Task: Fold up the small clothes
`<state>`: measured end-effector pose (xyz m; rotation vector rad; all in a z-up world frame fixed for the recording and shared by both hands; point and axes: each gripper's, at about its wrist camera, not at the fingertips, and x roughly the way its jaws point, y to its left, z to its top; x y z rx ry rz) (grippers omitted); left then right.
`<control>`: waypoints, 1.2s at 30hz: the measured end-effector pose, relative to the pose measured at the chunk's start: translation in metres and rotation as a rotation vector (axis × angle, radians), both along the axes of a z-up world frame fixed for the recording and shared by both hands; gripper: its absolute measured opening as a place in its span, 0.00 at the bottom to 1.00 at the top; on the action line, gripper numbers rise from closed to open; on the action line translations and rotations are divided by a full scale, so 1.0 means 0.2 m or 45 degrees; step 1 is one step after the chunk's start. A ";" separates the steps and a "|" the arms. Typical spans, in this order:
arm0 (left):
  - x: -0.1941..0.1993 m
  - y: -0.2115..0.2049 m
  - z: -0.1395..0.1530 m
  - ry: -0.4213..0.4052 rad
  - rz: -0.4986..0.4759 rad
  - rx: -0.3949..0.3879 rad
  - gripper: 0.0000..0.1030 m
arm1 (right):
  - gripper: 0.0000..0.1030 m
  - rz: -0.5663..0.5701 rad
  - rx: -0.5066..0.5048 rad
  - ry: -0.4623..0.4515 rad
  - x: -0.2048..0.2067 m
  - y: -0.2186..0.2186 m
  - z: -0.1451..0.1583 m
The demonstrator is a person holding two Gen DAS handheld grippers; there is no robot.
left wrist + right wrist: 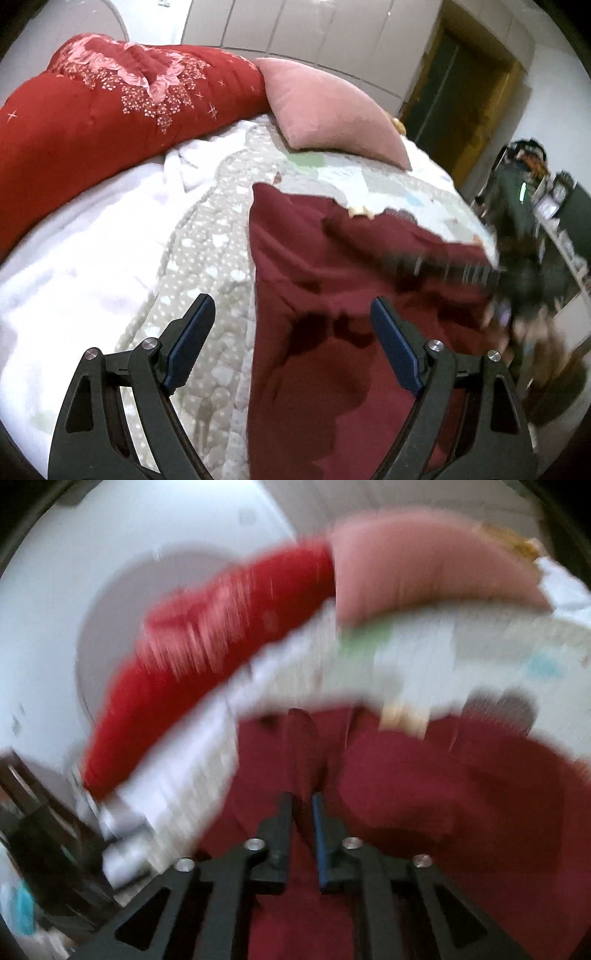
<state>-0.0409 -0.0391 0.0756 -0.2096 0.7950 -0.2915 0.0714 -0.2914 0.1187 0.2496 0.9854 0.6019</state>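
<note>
A dark red garment (332, 295) lies on the patterned bedspread (207, 258). My left gripper (291, 310) is open and empty just above the garment's left edge. The right gripper (443, 266) shows blurred at the garment's right side in the left wrist view. In the right wrist view the right gripper (303, 797) is shut on a raised fold of the dark red garment (443, 794); this view is motion-blurred.
A red floral quilt (110, 103) and a pink pillow (332, 110) lie at the far side of the bed. A white blanket (74, 258) covers the left. A doorway (461, 92) and cluttered shelves (535, 192) are to the right.
</note>
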 end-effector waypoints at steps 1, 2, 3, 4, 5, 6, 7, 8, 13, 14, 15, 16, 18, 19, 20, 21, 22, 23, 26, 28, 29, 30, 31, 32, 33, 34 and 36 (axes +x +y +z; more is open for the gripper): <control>0.02 0.00 0.01 -0.004 -0.009 -0.019 0.84 | 0.20 0.019 -0.013 0.017 -0.01 0.02 -0.03; 0.03 0.00 0.02 -0.007 -0.015 -0.025 0.84 | 0.21 0.022 -0.006 0.004 -0.05 -0.01 -0.03; 0.05 -0.01 0.03 -0.005 -0.019 -0.026 0.84 | 0.22 0.009 0.009 -0.015 -0.11 -0.05 -0.01; 0.08 -0.01 0.03 -0.001 -0.020 -0.026 0.84 | 0.25 -0.027 0.029 -0.036 -0.16 -0.13 0.02; 0.12 -0.03 0.03 0.010 -0.028 -0.029 0.84 | 0.31 -0.059 0.037 -0.050 -0.21 -0.18 0.06; 0.16 -0.05 0.02 0.027 -0.036 -0.036 0.84 | 0.35 -0.096 0.045 -0.065 -0.25 -0.24 0.08; 0.19 -0.07 0.01 0.043 -0.044 -0.045 0.84 | 0.40 -0.151 0.053 -0.085 -0.31 -0.34 0.11; 0.23 -0.08 0.00 0.058 -0.054 -0.055 0.84 | 0.42 -0.185 0.053 -0.094 -0.34 -0.39 0.13; 0.38 -0.22 -0.06 0.144 -0.108 -0.098 0.84 | 0.43 -0.324 0.166 -0.079 -0.52 -0.62 0.12; 0.41 -0.25 -0.08 0.160 -0.109 -0.081 0.83 | 0.43 -0.352 0.196 -0.071 -0.55 -0.67 0.12; 0.44 -0.29 -0.10 0.191 -0.111 -0.053 0.82 | 0.43 -0.376 0.217 -0.061 -0.57 -0.70 0.11; 0.46 -0.32 -0.12 0.207 -0.119 -0.045 0.75 | 0.43 -0.397 0.235 -0.051 -0.60 -0.73 0.10; 0.49 -0.36 -0.14 0.217 -0.119 -0.019 0.66 | 0.43 -0.426 0.264 -0.035 -0.64 -0.78 0.08; 0.49 -0.38 -0.14 0.205 -0.109 0.001 0.62 | 0.43 -0.437 0.285 -0.033 -0.66 -0.80 0.07; 0.50 -0.39 -0.14 0.193 -0.105 0.007 0.50 | 0.43 -0.443 0.300 -0.034 -0.69 -0.83 0.08; 0.51 -0.40 -0.14 0.186 -0.099 0.018 0.44 | 0.43 -0.449 0.308 -0.038 -0.70 -0.84 0.08; 0.52 -0.41 -0.14 0.185 -0.083 0.040 0.32 | 0.43 -0.458 0.303 -0.046 -0.72 -0.85 0.08; 0.53 -0.41 -0.15 0.186 -0.067 0.050 0.19 | 0.43 -0.465 0.295 -0.054 -0.72 -0.85 0.09; 0.54 -0.39 -0.13 0.197 -0.056 0.008 0.15 | 0.43 -0.496 0.306 -0.050 -0.73 -0.87 0.09; 0.52 -0.36 -0.06 0.138 -0.057 0.010 0.15 | 0.43 -0.506 0.323 -0.045 -0.74 -0.89 0.10; 0.50 -0.34 -0.03 0.102 -0.057 0.012 0.15 | 0.43 -0.506 0.334 -0.049 -0.74 -0.89 0.11; 0.48 -0.31 0.02 0.067 -0.057 0.006 0.15 | 0.43 -0.501 0.344 -0.056 -0.74 -0.89 0.13; 0.46 -0.28 0.04 0.040 -0.046 0.003 0.15 | 0.44 -0.497 0.347 -0.064 -0.73 -0.89 0.14; 0.45 -0.24 0.06 0.021 -0.026 0.002 0.15 | 0.44 -0.498 0.337 -0.079 -0.72 -0.88 0.16; 0.43 -0.20 0.07 0.015 0.007 -0.006 0.15 | 0.44 -0.503 0.320 -0.091 -0.72 -0.87 0.17; 0.43 -0.16 0.06 0.025 0.036 -0.014 0.15 | 0.44 -0.510 0.301 -0.102 -0.71 -0.87 0.19; 0.42 -0.11 -0.02 0.069 0.072 0.001 0.15 | 0.44 -0.541 0.241 -0.103 -0.67 -0.85 0.20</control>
